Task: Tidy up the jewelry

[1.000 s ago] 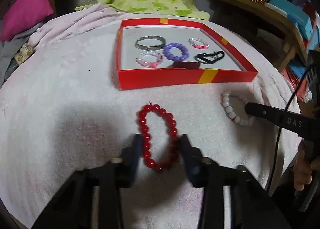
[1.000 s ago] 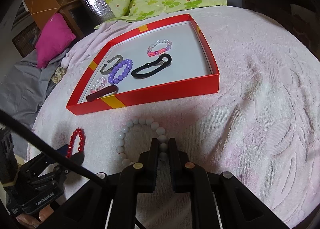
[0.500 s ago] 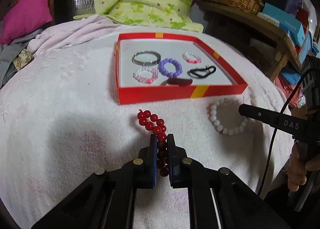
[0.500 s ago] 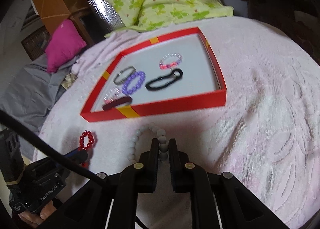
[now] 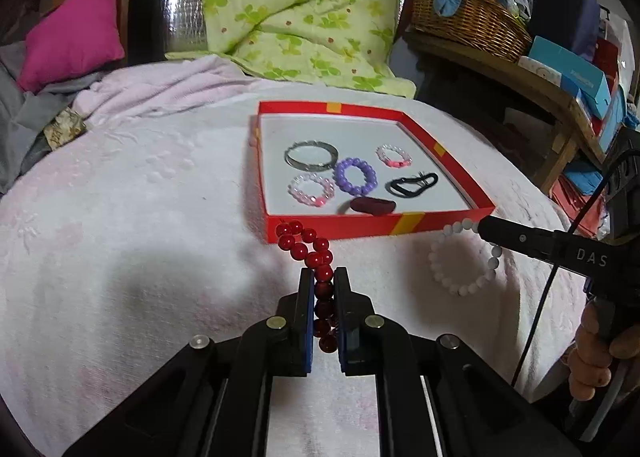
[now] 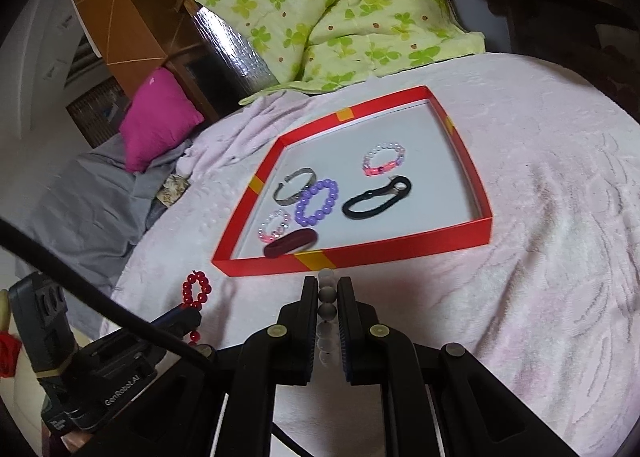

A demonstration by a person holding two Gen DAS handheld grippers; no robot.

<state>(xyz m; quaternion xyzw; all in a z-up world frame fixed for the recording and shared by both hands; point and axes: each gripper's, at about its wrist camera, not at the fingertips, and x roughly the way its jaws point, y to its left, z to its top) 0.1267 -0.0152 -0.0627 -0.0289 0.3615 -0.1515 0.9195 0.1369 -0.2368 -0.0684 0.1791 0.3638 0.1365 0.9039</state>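
My left gripper (image 5: 323, 275) is shut on a red bead bracelet (image 5: 308, 247), which sticks out past the fingertips above the pale pink blanket. My right gripper (image 6: 327, 283) is shut on a white bead bracelet (image 6: 327, 310); in the left wrist view its loop (image 5: 460, 281) hangs from the right gripper's black finger (image 5: 520, 237). Just beyond both stands the red tray (image 5: 360, 225), with its front wall (image 6: 400, 249) nearest me. It holds a silver bangle (image 5: 311, 156), a purple bead bracelet (image 5: 356, 176), two pinkish bead bracelets, a black hair tie (image 5: 412, 184) and a dark red band (image 5: 372, 205).
A green flowered quilt (image 5: 296, 9) and a magenta pillow (image 5: 72, 33) lie behind the tray. To the right, a wooden shelf carries a wicker basket (image 5: 468, 17) and blue boxes (image 5: 568, 69). A hand (image 5: 592, 353) and a black cable (image 5: 548, 297) are at the right edge.
The left jaws, open around the red bracelet lying flat a second ago, have shut on it. Both grippers have risen, lifting the red and white bracelets off the blanket.
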